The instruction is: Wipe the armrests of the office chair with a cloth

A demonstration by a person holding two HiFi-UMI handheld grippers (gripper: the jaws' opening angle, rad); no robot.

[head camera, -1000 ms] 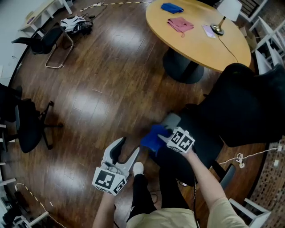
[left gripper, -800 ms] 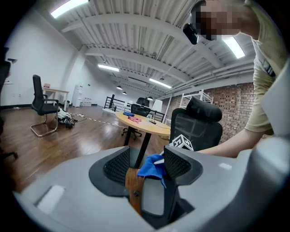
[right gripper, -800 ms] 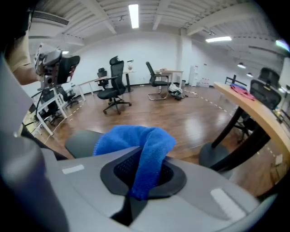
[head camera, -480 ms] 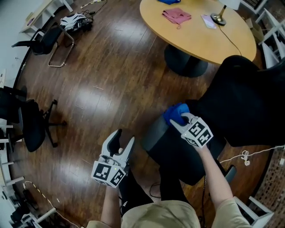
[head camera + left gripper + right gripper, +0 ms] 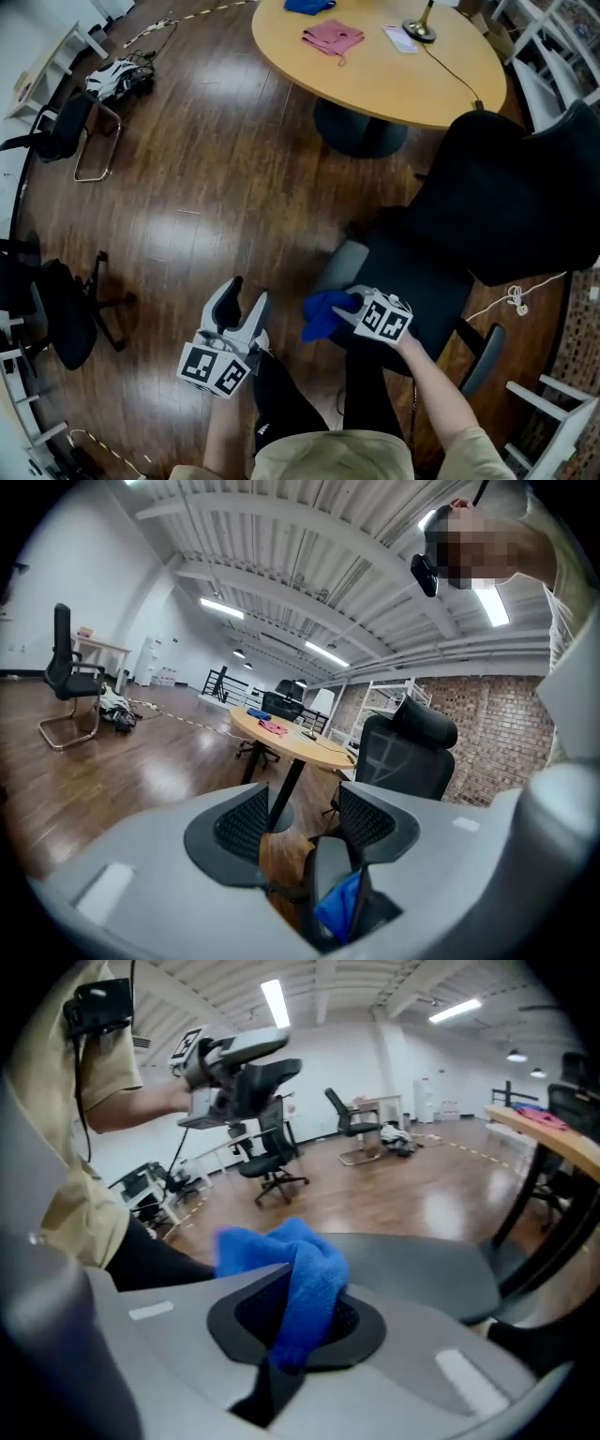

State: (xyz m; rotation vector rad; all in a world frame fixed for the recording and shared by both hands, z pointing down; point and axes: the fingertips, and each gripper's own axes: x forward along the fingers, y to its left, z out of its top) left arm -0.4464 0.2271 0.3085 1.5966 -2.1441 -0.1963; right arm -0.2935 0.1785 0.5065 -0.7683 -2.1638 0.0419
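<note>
My right gripper (image 5: 345, 306) is shut on a bunched blue cloth (image 5: 322, 315) at the near end of the grey left armrest (image 5: 341, 266) of the black office chair (image 5: 506, 202). In the right gripper view the cloth (image 5: 292, 1274) hangs from the right gripper (image 5: 300, 1321), and the armrest pad (image 5: 422, 1269) stretches away behind it. My left gripper (image 5: 246, 298) is open and empty over the floor, left of the armrest. The left gripper view shows the armrest (image 5: 328, 869) and cloth (image 5: 341, 907) between the left gripper's (image 5: 305, 829) spread jaws. The chair's other armrest (image 5: 481, 360) is at lower right.
A round wooden table (image 5: 375, 66) stands behind the chair, with a pink cloth (image 5: 332, 37), a blue cloth (image 5: 307, 6) and a lamp (image 5: 418, 28) on it. Other black chairs (image 5: 56, 314) stand at the left. A white cable (image 5: 511, 300) lies on the floor at the right.
The right gripper slid the cloth to the armrest's far end, then drew it back to the near end. The left gripper stayed open and hardly moved.
</note>
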